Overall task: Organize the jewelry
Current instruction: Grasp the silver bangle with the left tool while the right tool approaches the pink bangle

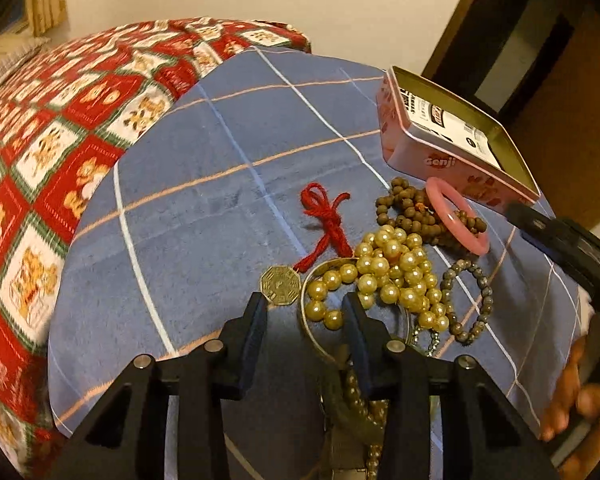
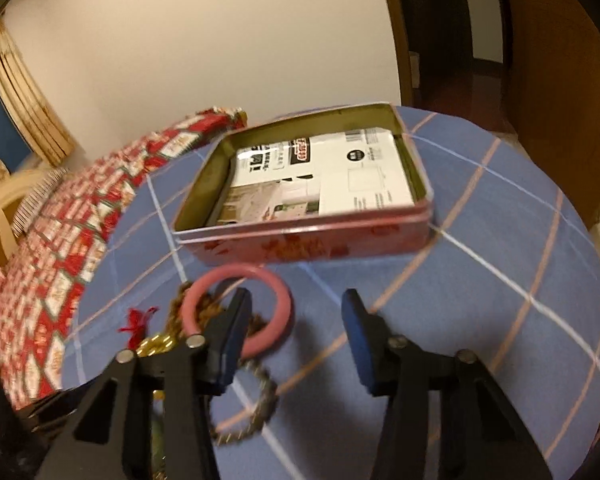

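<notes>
Left wrist view: nothing stowed yet, by the look of it. Pink tin [image 1: 452, 148] at 1 o'clock, lid off, holding only a printed white card; every piece of jewelry outside it on the blue checked cloth [image 1: 204, 184] of the worktop. Whole sort judged to remain.

Heap from centre out to 3 o'clock: glossy round cream pearl strand [image 1: 384, 276], bunched and lumpy; thin hard gold bangle [image 1: 312, 276] partly under the pearls; flat octagonal brass charm [image 1: 279, 289] tied to fuzzy red yarn cord [image 1: 327, 224]; matte brown wooden bead string [image 1: 408, 210]; smooth rigid pink bangle [image 1: 456, 216] lying over the wooden beads, just short of the tin; small speckled grey bead bracelet [image 1: 466, 300] at 4 o'clock. More beads dimly seen under the rig, kind unclear.

Left gripper [image 1: 302, 306] at 6 o'clock, fingers [image 1: 256, 312] parted a moderate way, straddling the gold bangle's rim and a few pearls, not seen pressing on anything.

Right wrist view, blurred: right gripper [image 2: 296, 300] low centre, fingers [image 2: 354, 312] moderately apart and empty, one tip over the pink bangle's hoop. Tin thin-walled, brassy inside, floral outside. Bed at 9 o'clock under a red patchwork quilt [image 1: 60, 152].
</notes>
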Motion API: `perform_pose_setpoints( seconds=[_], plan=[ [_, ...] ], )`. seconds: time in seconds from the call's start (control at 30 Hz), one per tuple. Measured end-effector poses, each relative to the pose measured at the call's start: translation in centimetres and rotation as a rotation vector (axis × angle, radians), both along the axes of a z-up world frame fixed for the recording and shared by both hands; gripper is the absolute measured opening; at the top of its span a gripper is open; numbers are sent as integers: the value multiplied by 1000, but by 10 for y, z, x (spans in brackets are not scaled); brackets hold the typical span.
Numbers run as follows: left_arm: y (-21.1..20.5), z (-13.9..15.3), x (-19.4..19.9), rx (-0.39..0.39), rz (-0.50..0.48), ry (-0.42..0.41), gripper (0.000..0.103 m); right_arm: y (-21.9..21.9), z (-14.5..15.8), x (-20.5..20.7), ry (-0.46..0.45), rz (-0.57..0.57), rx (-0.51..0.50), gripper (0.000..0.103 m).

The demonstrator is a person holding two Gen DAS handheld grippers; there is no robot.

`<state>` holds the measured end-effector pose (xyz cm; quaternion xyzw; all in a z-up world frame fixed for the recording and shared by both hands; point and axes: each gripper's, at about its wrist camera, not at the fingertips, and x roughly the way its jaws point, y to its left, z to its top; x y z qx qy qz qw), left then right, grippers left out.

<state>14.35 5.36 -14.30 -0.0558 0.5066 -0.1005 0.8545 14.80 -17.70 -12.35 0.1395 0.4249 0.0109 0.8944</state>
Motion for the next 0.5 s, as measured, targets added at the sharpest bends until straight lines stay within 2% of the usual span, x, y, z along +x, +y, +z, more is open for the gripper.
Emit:
perform_pose_setpoints(
  seconds=[0.13,0.17,0.2,0.33,0.37,0.4,0.43,0.5],
  plan=[
    [-2,-1,4,-7,-36,7,18,11,-18,22,63,39,-23,42],
    [-4,-1,4,14,-45,0,18,17,-23,25,81,61,-27,42],
    [-6,-1,4,29,-49,-8,16,21,-23,24,59,67,-65,42],
    [-5,-1,5,18,-54,-28,12,40,-26,24,35,113,-200,40],
    [-3,1,4,18,-47,-41,9,40,-27,24,32,120,-219,24],
    [-1,5,2,27,-40,-61,6,40,-28,25,34,127,-234,14],
    [1,9,1,24,-36,-77,6,37,-27,25,39,132,-222,13],
    [6,19,-1,13,-23,-111,6,26,-26,24,51,127,-115,13]
  ],
)
